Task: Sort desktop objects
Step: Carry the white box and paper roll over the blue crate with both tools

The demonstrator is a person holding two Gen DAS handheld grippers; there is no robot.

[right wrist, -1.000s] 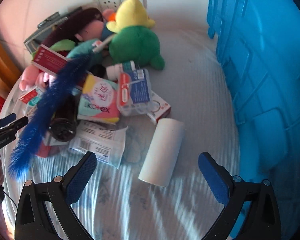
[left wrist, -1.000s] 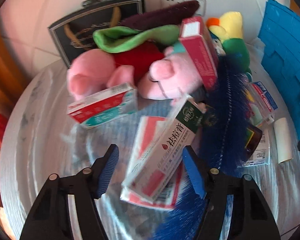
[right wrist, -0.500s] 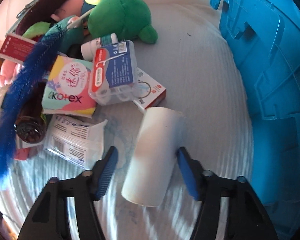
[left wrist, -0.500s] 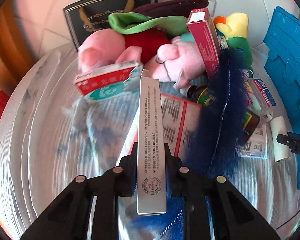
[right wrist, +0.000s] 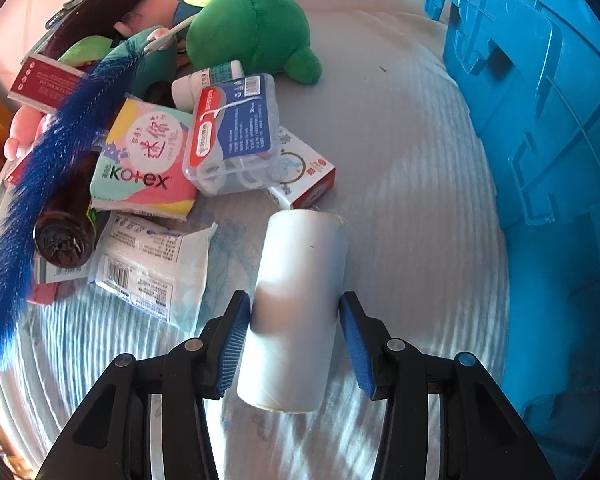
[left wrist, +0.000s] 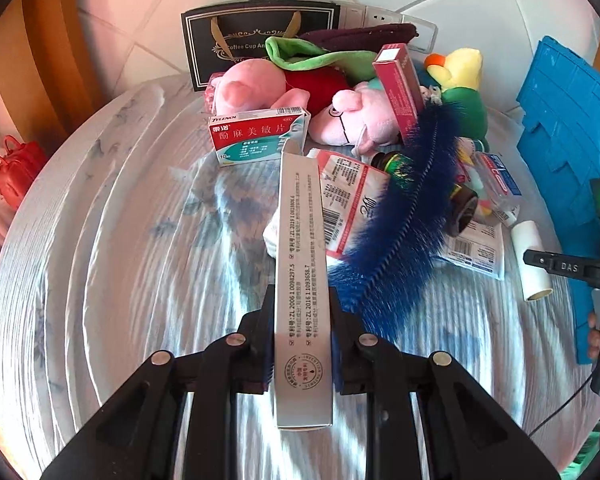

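So the big blue crate (right wrist: 540, 120) is parked along the right side of the pale striped surface (right wrist: 400, 160), and the clutter is heaped on the far left: a green and yellow plush (right wrist: 252, 28), pink pig plushes (left wrist: 352, 120), a blue feather wand (left wrist: 412, 208) draped over a brown bottle (right wrist: 66, 220), a Kotex pack (right wrist: 148, 164), a clear floss-pick box (right wrist: 236, 132) and a Tylenol box (left wrist: 256, 136).

The left tool (left wrist: 302, 344) is shut tight on a long silver carton (left wrist: 302, 280), which is held off the surface, pointing away towards the pile.

The right tool (right wrist: 296, 340) is seen straddling the near end of a white roll (right wrist: 300, 280) lying on the surface just near of the pile. Its jaws have just been closing; the left pad (right wrist: 232, 344) is touching the roll, the right one looks just shy of it.
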